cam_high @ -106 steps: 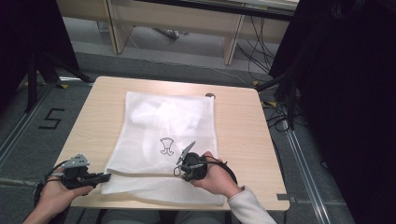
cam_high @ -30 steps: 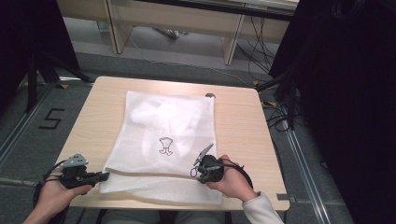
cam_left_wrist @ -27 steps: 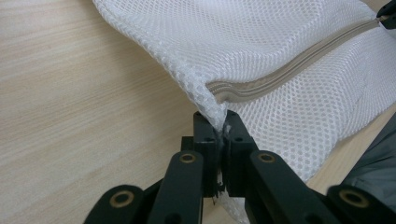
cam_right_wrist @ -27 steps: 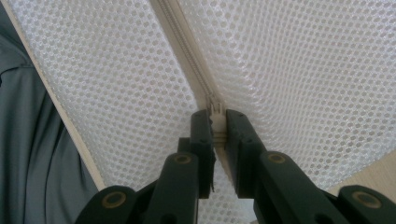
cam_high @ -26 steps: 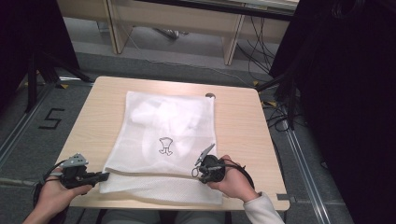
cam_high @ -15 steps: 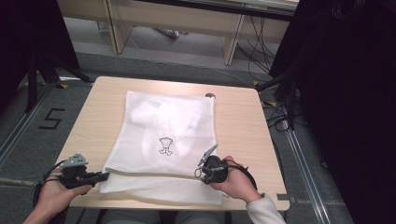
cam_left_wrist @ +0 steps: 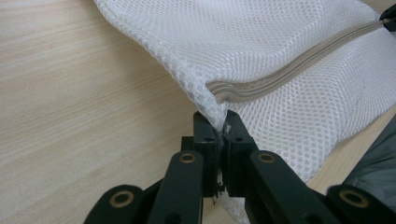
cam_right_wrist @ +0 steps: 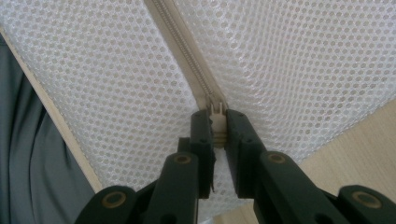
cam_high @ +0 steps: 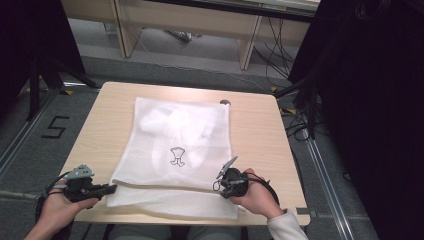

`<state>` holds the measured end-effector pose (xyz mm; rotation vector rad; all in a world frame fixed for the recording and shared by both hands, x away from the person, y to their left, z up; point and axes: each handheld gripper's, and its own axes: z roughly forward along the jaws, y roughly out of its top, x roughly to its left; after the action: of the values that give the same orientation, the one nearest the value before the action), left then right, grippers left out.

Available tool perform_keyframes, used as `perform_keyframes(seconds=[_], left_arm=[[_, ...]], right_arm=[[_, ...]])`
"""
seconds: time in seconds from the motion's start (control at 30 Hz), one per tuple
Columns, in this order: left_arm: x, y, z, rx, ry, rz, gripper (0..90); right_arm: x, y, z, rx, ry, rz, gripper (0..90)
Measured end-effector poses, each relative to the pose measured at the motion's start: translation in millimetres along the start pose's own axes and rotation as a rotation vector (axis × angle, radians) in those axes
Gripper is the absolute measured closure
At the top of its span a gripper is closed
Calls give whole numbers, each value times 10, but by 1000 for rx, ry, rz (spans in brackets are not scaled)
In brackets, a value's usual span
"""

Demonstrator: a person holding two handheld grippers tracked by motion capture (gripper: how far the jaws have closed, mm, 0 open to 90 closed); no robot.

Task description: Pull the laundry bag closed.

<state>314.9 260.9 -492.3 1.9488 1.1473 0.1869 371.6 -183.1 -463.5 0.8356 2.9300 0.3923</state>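
The white mesh laundry bag (cam_high: 175, 150) covered the middle of the wooden table (cam_high: 260, 130), from near the far edge to the near edge. Bare tabletop ran along its left side, wide enough for my left gripper (cam_high: 107, 189) to travel. A broader bare strip lay to the right, beyond my right gripper (cam_high: 220, 176). A narrow margin stayed free at the far edge, interrupted by a small round dark fitting (cam_high: 225, 102) at the bag's far right corner. My own grippers blocked the near corners: left clamped on the bag's edge, right clamped at the zipper (cam_right_wrist: 187, 56).
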Motion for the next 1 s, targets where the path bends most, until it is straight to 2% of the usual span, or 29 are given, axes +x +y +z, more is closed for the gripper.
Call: perform_keyframes(seconds=[0.1,0.3,0.37,0.43,0.5,0.53,0.83,1.0], left_arm=[[1,-1,-1,-1,0,0,858],[2,0,-1,2,0,0,858],[1,-1,0,-1,2,-1,857],[-1,-1,0,0,2,0,857],[0,-1,1,0,0,0,857],[0,-1,1,0,1,0,857],[2,-2,1,-1,-2,-1,857],[2,-2,-1,1,1,0,857]], right_arm=[[-26,-13,10,2,6,-9,824],[-53,-54,12,12,1,13,824],[-71,-67,24,14,6,-6,824],[-62,-82,29,18,9,21,824],[-86,-89,26,16,11,3,824],[-80,-94,19,18,9,18,824],[-73,-107,28,31,15,30,824],[-89,-115,37,34,12,14,824]])
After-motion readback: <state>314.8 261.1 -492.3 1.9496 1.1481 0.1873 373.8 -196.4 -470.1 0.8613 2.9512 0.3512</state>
